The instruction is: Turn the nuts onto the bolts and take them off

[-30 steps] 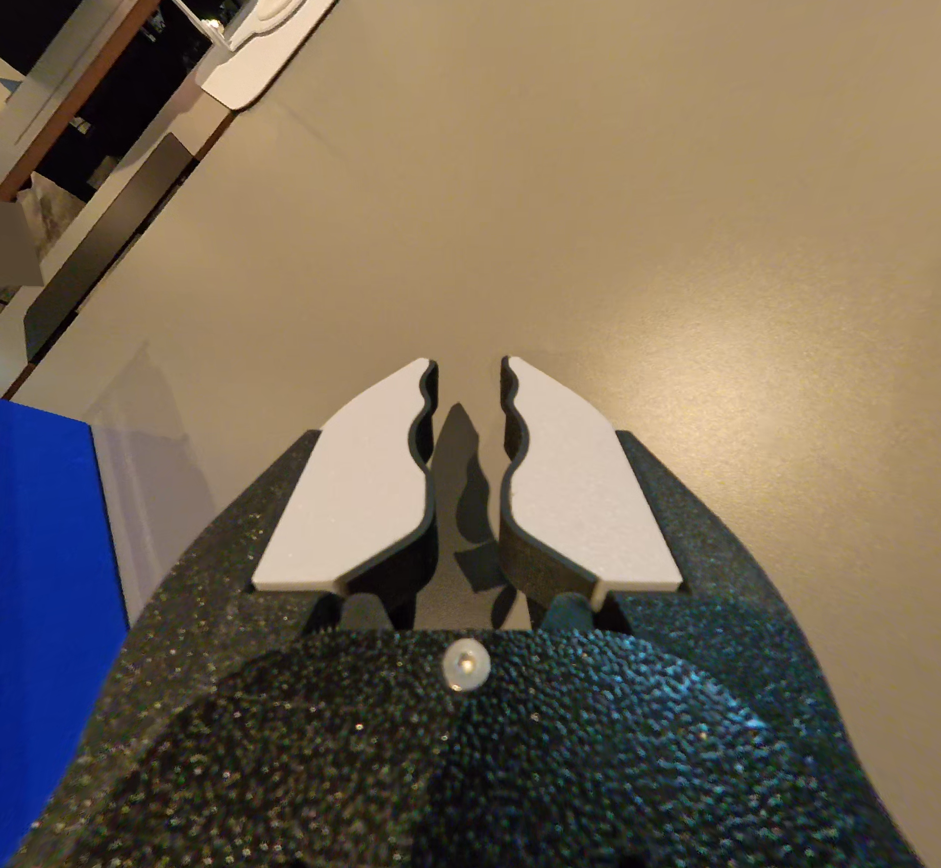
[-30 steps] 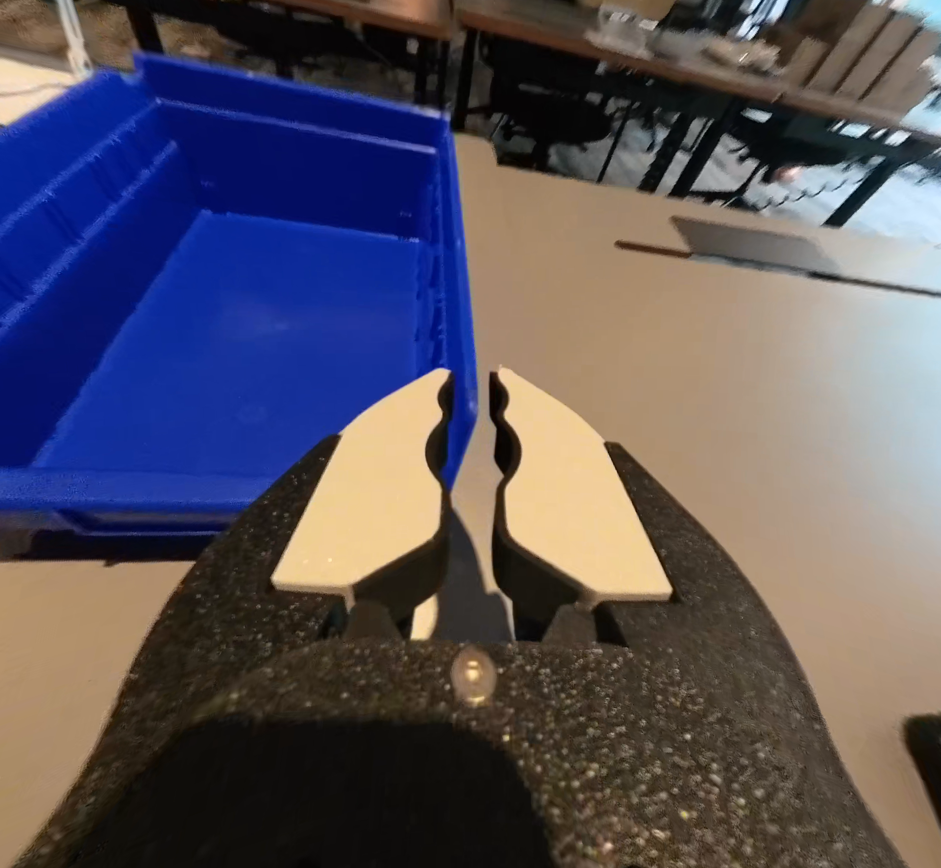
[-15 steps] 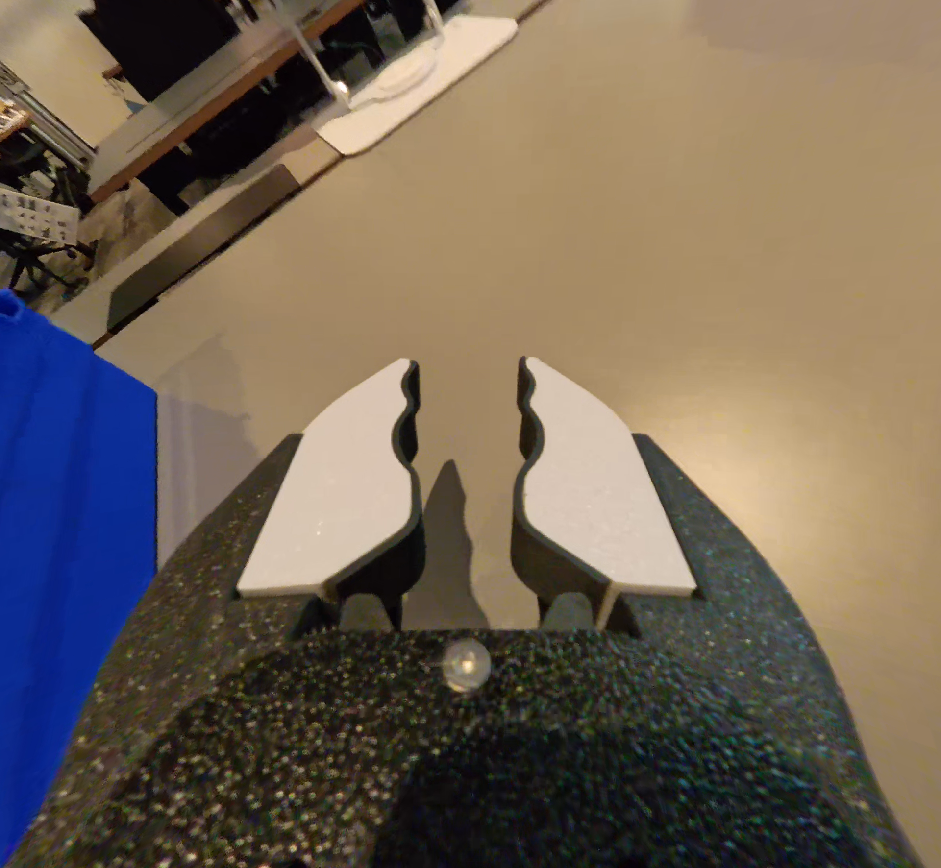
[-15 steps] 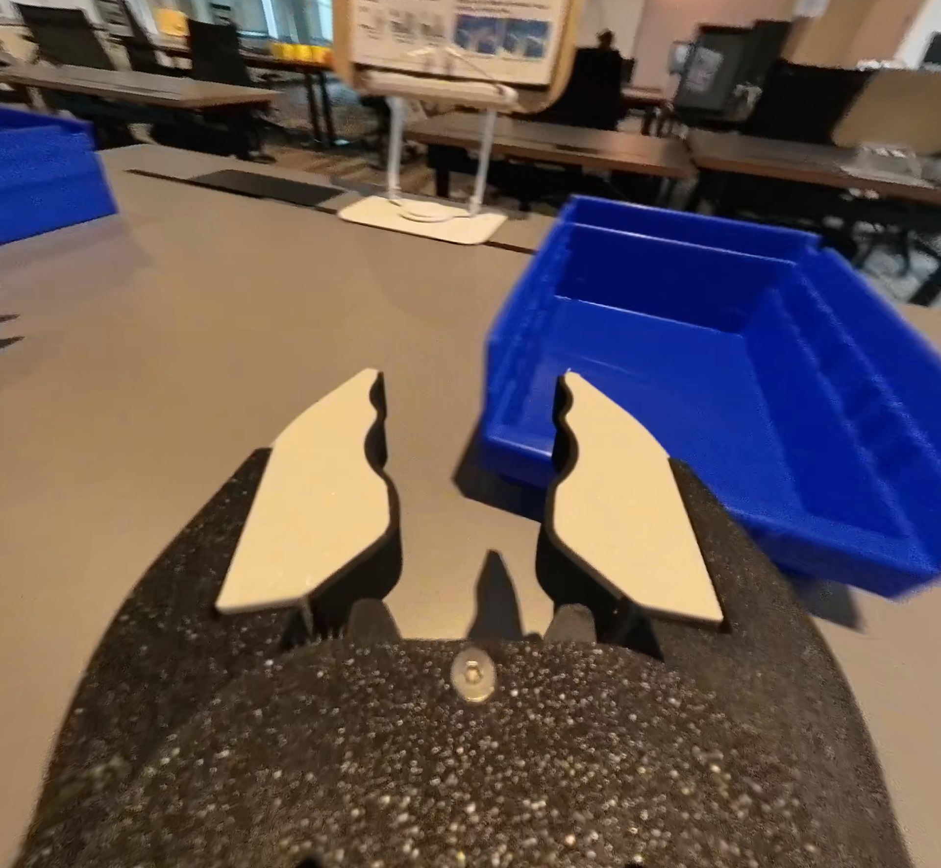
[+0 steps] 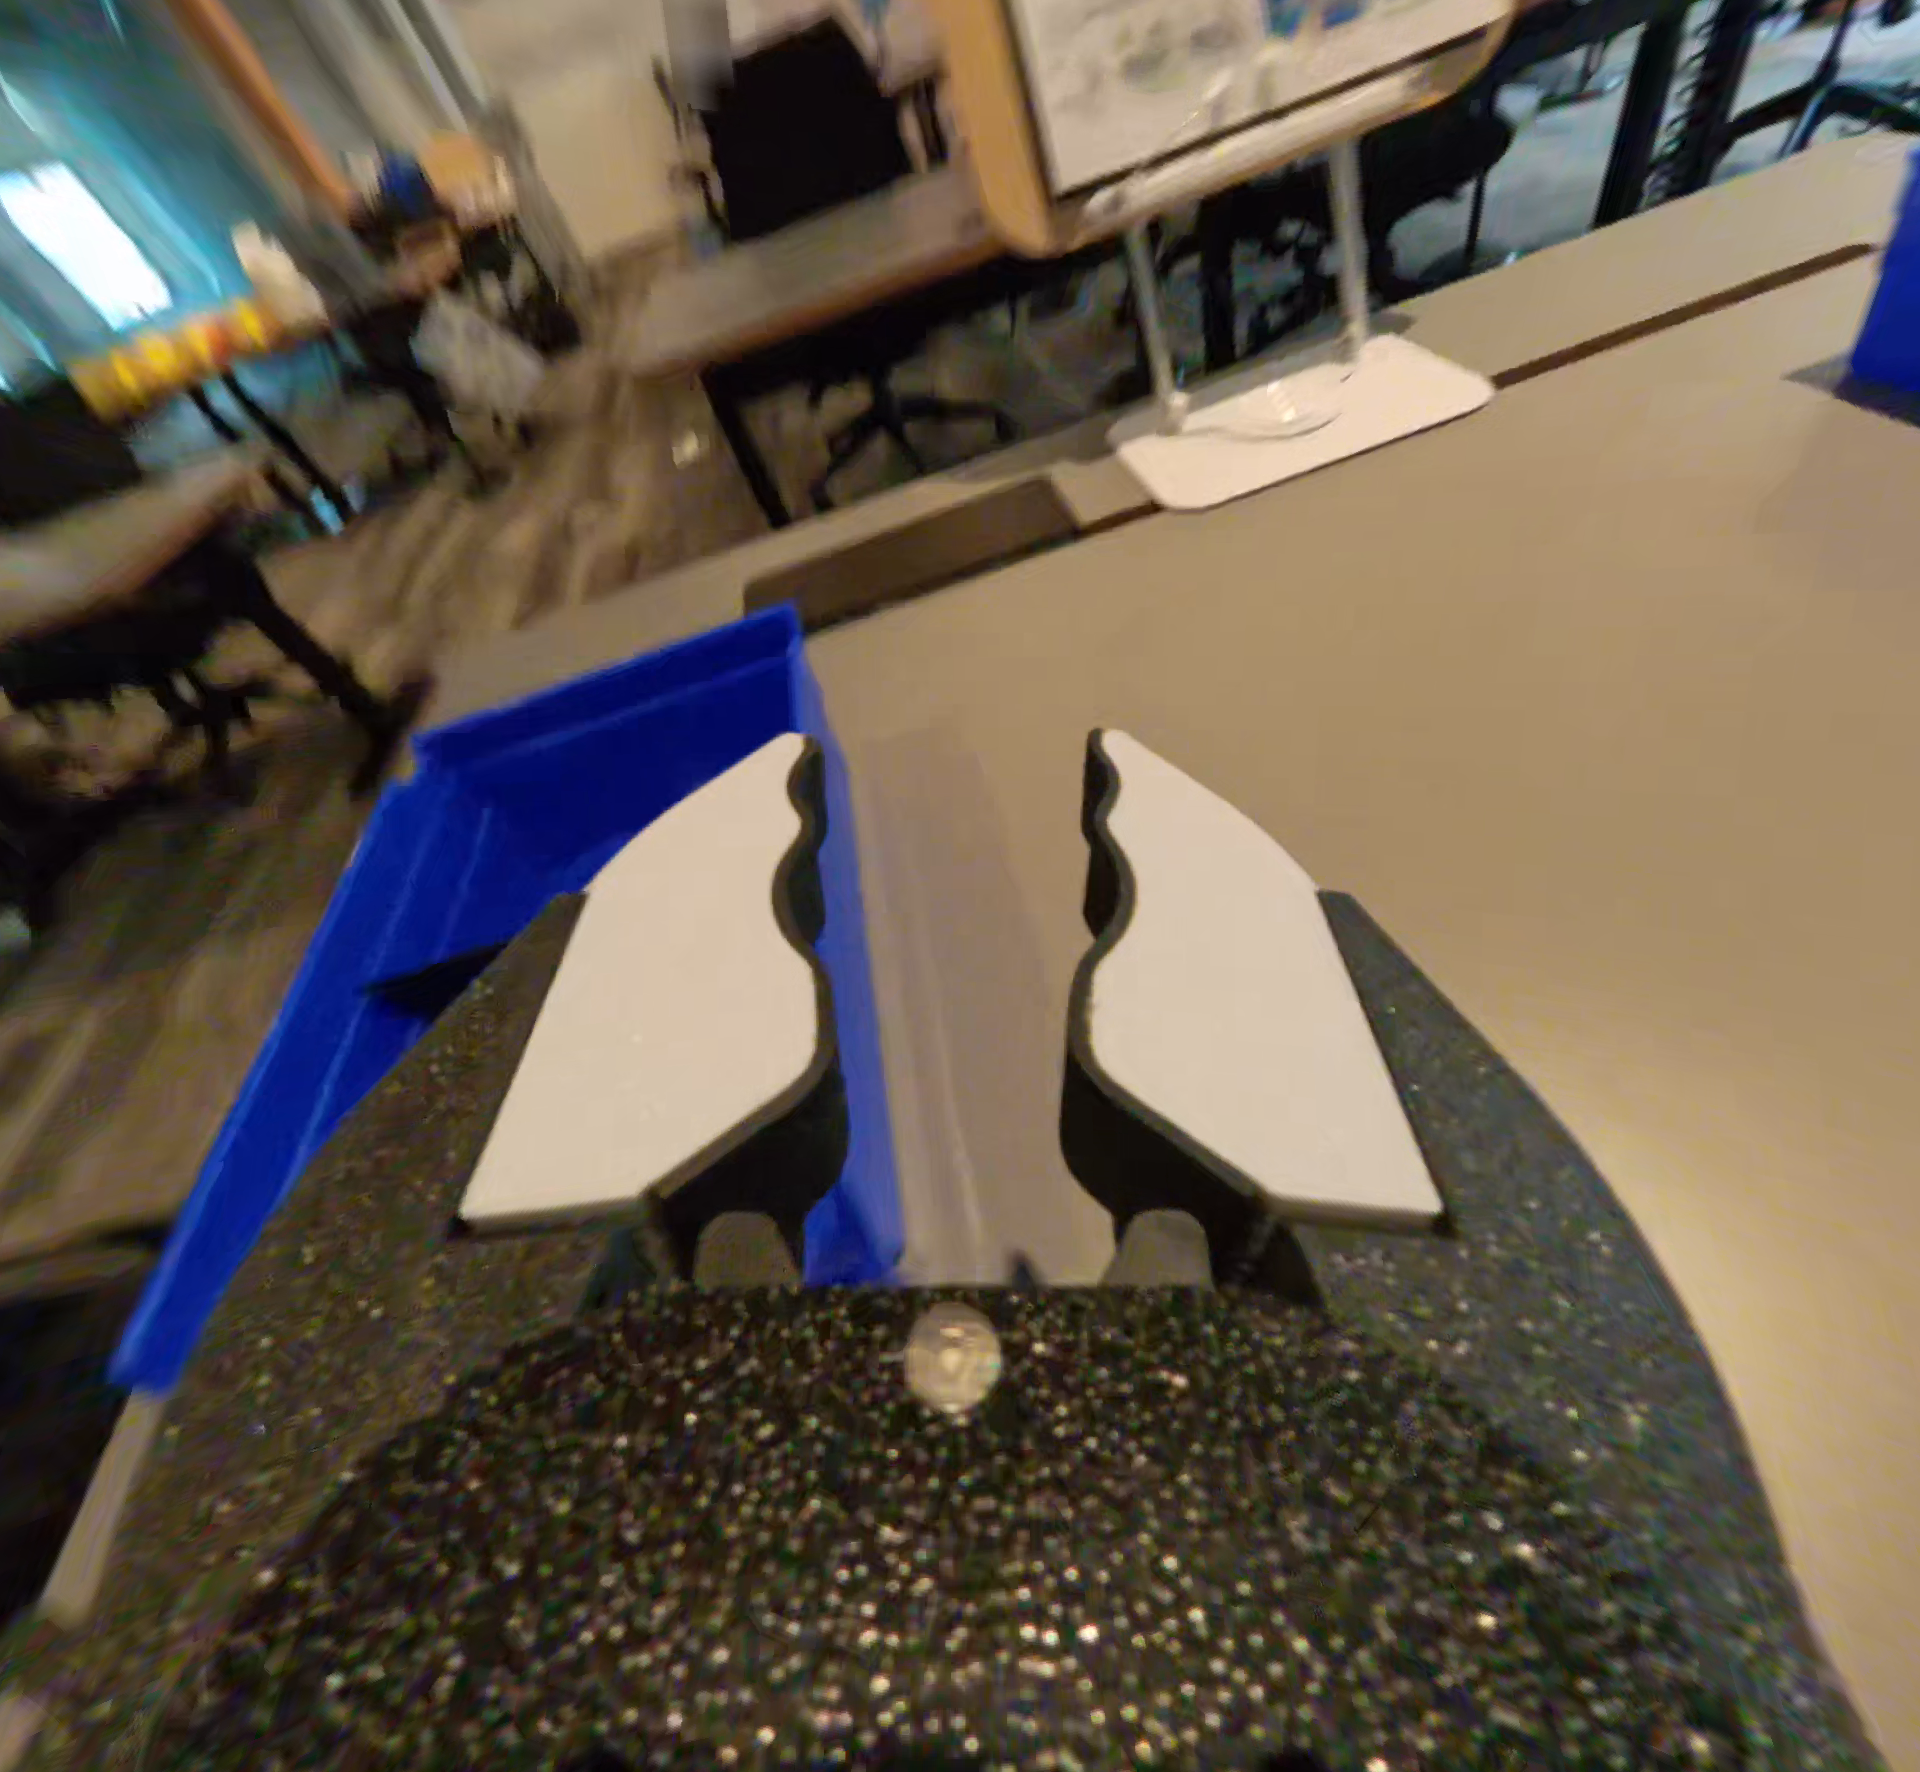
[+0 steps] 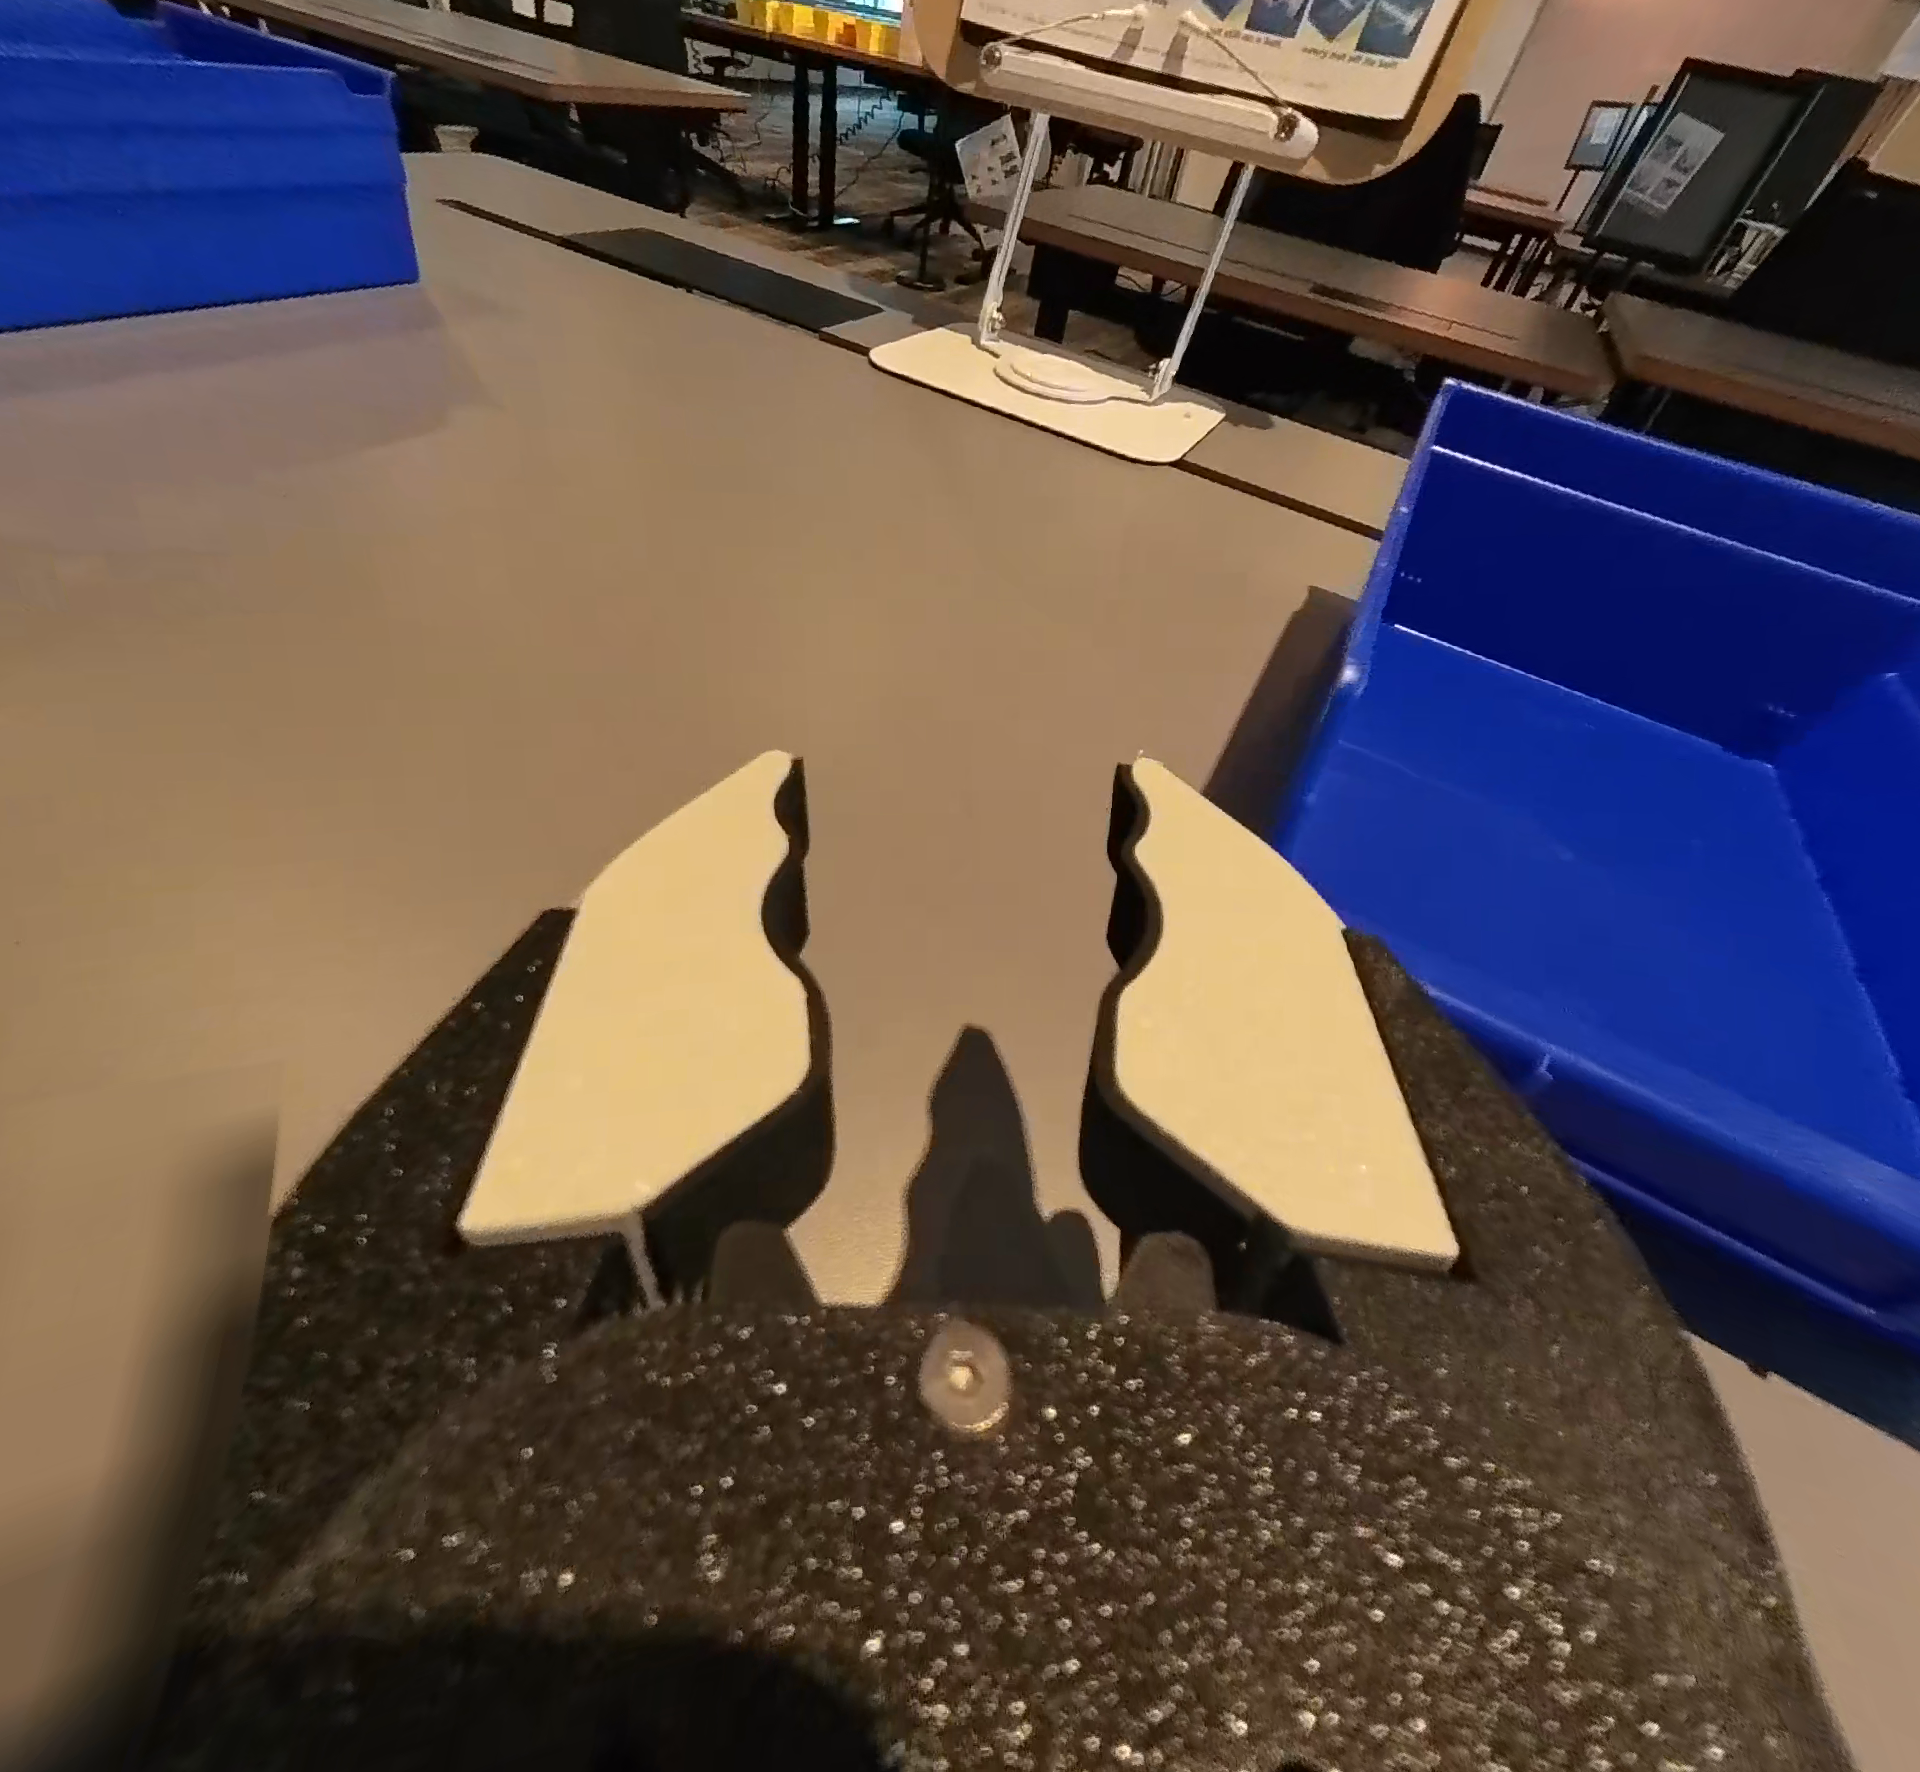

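Two empty grippers, left gripper (image 5: 951, 766) and right gripper (image 6: 956, 777), jaws apart, hover beside blue bins (image 6: 1621, 849) — no nuts or bolts visible; reaching blind risks bumping a bin.

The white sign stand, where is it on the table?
In the right wrist view the white sign stand sits at the table's far edge, ahead, left of the nearer blue bin.

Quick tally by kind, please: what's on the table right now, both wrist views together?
Blue bins: 2 (left bin, right bin)
Sign stand: 1
Nuts: 0 in view
Bolts: 0 in view
Total: 3
Both the left gripper and the right gripper are open and empty.
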